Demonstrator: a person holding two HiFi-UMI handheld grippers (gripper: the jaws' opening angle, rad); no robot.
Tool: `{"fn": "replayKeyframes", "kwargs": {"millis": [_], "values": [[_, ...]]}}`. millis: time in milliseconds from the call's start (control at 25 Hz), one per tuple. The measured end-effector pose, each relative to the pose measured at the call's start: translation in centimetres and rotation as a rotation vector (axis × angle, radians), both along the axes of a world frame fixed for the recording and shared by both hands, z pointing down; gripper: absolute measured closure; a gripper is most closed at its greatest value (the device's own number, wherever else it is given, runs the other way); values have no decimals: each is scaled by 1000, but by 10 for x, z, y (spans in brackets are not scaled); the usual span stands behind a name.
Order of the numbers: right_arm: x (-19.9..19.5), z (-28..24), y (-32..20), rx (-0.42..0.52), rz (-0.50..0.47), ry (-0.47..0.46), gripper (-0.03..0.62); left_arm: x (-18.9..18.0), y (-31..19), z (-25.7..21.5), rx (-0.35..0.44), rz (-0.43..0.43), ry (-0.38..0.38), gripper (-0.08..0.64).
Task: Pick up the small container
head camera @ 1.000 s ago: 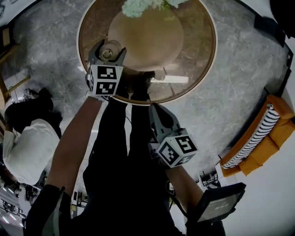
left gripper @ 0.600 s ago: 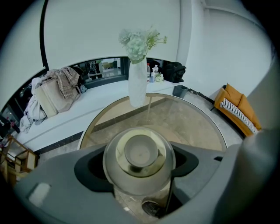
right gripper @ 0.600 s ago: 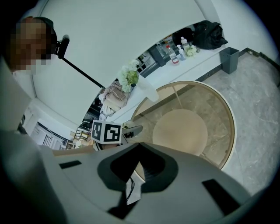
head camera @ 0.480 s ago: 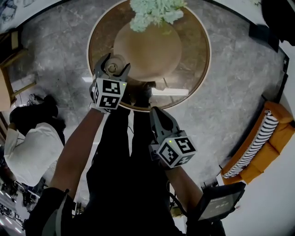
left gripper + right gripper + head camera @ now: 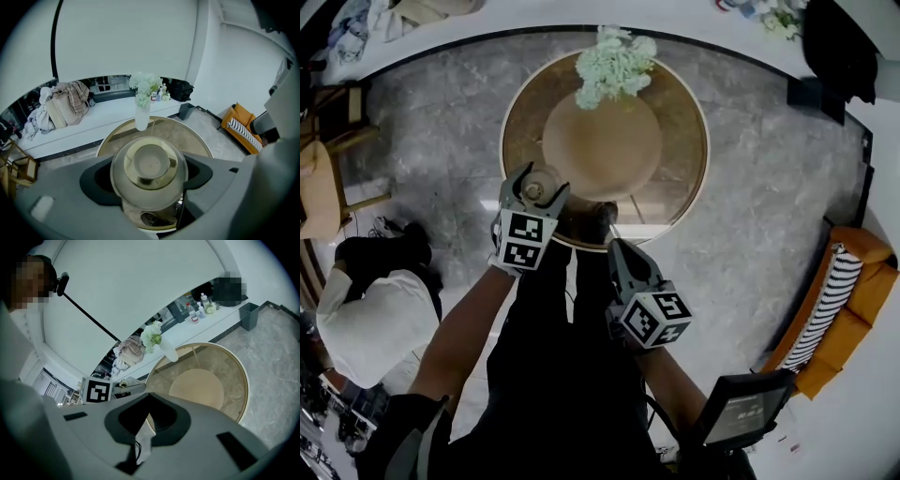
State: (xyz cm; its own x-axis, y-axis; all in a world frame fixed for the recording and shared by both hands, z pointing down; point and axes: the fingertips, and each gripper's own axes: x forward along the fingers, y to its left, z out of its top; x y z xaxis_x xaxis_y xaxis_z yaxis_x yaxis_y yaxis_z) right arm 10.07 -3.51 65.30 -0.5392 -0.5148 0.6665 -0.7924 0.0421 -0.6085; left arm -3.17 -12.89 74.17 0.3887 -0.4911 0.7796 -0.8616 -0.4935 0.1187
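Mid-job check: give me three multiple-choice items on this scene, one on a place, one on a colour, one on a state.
1. Where is the small container? A between the left gripper's jaws; B in a drawer; C on a shelf.
2. The sofa is: A blue; B orange; C green.
3. The right gripper is: A wide open; B shut on a cup; C shut, empty.
Key: 1 A, the left gripper view shows it clamped there; 2 B, plain in the head view; 3 C, its jaws meet with nothing between.

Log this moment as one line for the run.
left gripper: shut on container | right gripper: shut, empty | container: over near edge of table
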Motion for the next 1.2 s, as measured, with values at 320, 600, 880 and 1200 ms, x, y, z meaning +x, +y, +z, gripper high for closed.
{"fn": "replayKeyframes", "kwargs": {"millis": [320,600,880,1200], "values": [[-8,-58,-3,65,-11,-13,586,-1,36,-72,2,-2,39,224],[-10,-98,-5,128,-40,-15,586,-8,49,-125,-4,-39,99,224],[-4,-139,-11,196,-29,-12,586,-15,73,-179,9,-24,128,224],[-15,-162,3,203,-59,-26,586,-17,89,-222,26,-54,193,224]]}}
